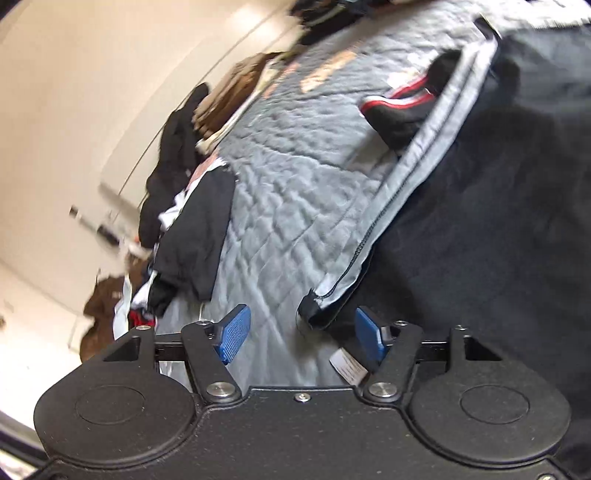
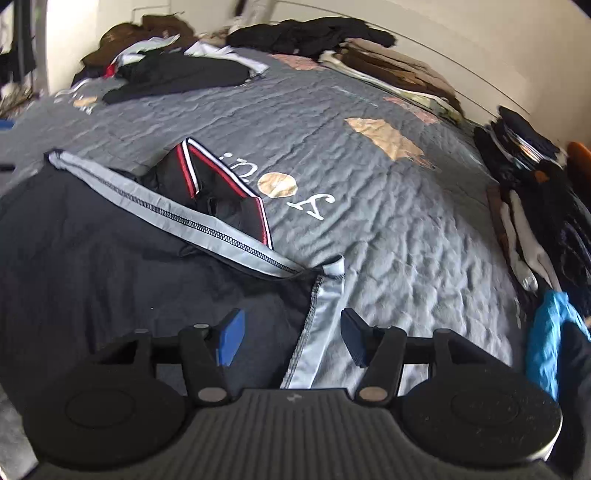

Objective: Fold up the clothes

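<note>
A dark navy garment [image 1: 480, 221] with a light grey stitched band [image 1: 402, 184] lies spread on a grey quilted bedspread [image 1: 288, 177]. Its corner lies just ahead of my left gripper [image 1: 301, 334], which is open, blue pads apart, nothing between them. In the right wrist view the same garment [image 2: 110, 266] fills the lower left, and its grey band [image 2: 317, 332] runs between the fingers of my open right gripper [image 2: 291, 338]. A black piece with red and white trim [image 2: 221, 192] lies partly under the garment's band.
Piles of dark, brown and white clothes [image 2: 177, 70] line the far edge of the bed by the wall [image 2: 480, 33]. More dark clothes and a blue item [image 2: 546, 332] lie along the right side. In the left wrist view black clothes [image 1: 192, 229] lie at the bed's left edge.
</note>
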Available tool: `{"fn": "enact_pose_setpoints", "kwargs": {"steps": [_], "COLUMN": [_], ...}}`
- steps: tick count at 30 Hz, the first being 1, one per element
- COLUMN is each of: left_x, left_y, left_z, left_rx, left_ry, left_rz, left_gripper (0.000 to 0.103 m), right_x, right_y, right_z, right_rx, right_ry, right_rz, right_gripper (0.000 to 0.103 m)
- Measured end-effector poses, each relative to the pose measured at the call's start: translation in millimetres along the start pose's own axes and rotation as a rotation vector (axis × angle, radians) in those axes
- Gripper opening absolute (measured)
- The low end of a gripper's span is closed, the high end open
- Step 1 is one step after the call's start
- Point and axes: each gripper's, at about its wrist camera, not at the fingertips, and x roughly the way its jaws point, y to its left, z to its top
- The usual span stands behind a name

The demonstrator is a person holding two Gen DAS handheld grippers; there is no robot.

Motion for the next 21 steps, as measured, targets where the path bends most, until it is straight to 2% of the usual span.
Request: {"fn": "enact_pose_setpoints", "kwargs": {"steps": [3,5,10,12,14,17,21], "left_x": [23.4,35.0,44.2,45.2,47.4,49.1,48.2], "left_y": [-4.2,-4.4,-8.2,-10.0,-9.6,-5.0,13.7], "left_z": [-0.2,-1.0,-1.3,0.2,2.5,6.5,17.1], "left_rx": [0.042,0.027,0.041,0.055,0.052,0.027,-0.051], "left_ry": [0.019,0.030,0.003,-0.005,-0.002,-0.003,-0.029], "left_rz": [-0.030,-0.048,-0.054,-0.048,-0.053,-0.071,-0.067], "left_gripper": [0.057,0.053,0.048,0.037,0.017,0.007,0.005], "right_x": [22.5,37.1,63.6,72.2,78.9,84.8,86.4], "right_y": [1.6,1.1,-8.7,-9.1,-6.7,-5.3,-5.4], "right_z": [4.4,5.6,6.6,7.0,7.9,11.4,16.1], "right_rx": [-0.111,-0.171,-0.158,-0.167,-0.189,-0.199,-0.200], "right_ry": [0.011,0.018,0.029,0.035,0.037,0.033,0.012], "right_rz": [-0.002,0.003,0.047,0.058,0.059,0.060,0.065], "right_gripper": [0.057,0.057,0.057,0.057,0.057,0.057,0.057]}}
